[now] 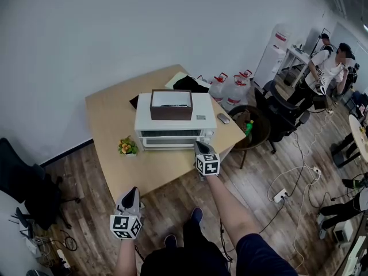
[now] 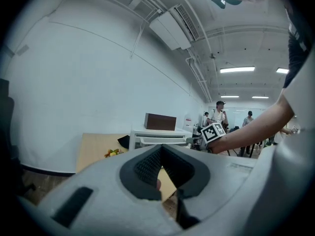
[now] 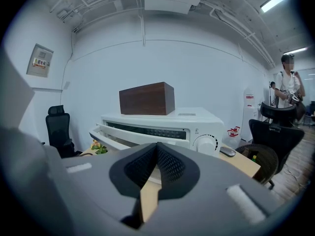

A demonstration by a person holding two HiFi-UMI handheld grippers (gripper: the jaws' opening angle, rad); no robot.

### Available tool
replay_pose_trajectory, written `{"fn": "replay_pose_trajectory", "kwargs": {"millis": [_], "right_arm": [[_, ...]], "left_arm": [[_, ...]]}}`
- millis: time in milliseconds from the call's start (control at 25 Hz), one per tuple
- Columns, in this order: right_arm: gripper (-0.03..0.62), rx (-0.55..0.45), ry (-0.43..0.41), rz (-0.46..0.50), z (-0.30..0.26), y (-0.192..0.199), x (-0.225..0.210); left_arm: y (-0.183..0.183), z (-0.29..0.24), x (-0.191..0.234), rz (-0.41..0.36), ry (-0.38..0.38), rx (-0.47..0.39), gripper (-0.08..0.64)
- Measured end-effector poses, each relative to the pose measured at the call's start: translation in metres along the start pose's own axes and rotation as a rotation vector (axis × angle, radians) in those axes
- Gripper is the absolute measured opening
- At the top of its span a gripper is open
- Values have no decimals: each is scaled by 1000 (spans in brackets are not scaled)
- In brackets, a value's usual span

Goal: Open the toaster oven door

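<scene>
Your wooden table (image 1: 106, 119) carries the white toaster oven (image 1: 201, 111), a brown box (image 1: 171, 111) on top. Your right gripper (image 1: 199, 145) hovers just before its door (image 1: 172, 140), clenched on nothing; your left gripper (image 1: 131, 193), also clenched empty, hangs short of the table's near edge

Before the toaster oven (image 1: 175, 122), the strip of table (image 1: 155, 168) at frame centre is bare wood, so you have open room along its whole front. Your right gripper (image 1: 200, 146), jaws together, hangs at the right end of that front. Near the oven's lower left corner a small flower pot (image 1: 127, 146) crowds that side. A brown box (image 1: 171, 104) takes up the middle of the oven's top. To the right, a small grey device (image 1: 223, 118) lies on the table, and a round wicker chair (image 1: 261, 128) stands just off the table's right corner.
</scene>
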State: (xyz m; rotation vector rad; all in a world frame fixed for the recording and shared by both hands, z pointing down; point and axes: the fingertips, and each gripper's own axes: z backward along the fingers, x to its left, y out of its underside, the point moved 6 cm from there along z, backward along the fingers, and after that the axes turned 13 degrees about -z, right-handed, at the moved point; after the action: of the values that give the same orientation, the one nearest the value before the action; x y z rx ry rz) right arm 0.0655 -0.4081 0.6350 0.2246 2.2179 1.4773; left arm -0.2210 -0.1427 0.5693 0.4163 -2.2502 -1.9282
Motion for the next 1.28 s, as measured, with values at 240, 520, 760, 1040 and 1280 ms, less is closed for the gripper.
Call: {"fn": "replay_pose_trajectory", "kwargs": {"millis": [240, 520, 760, 1040, 1280], "right_arm": [[6, -41, 3, 14, 5, 5, 0], [6, -49, 1, 11, 8, 12, 3], [8, -45, 12, 4, 15, 18, 5], [8, -54, 23, -4, 20, 23, 6], [8, -63, 14, -14, 25, 31, 5]], "left_arm": [[-2, 0, -4, 3, 15, -6, -2], [7, 5, -1, -2, 18, 11, -2], [8, 6, -3, -9, 26, 7, -2], [5, 8, -5, -32, 33, 5, -2], [9, 12, -6, -37, 28, 4, -2]]}}
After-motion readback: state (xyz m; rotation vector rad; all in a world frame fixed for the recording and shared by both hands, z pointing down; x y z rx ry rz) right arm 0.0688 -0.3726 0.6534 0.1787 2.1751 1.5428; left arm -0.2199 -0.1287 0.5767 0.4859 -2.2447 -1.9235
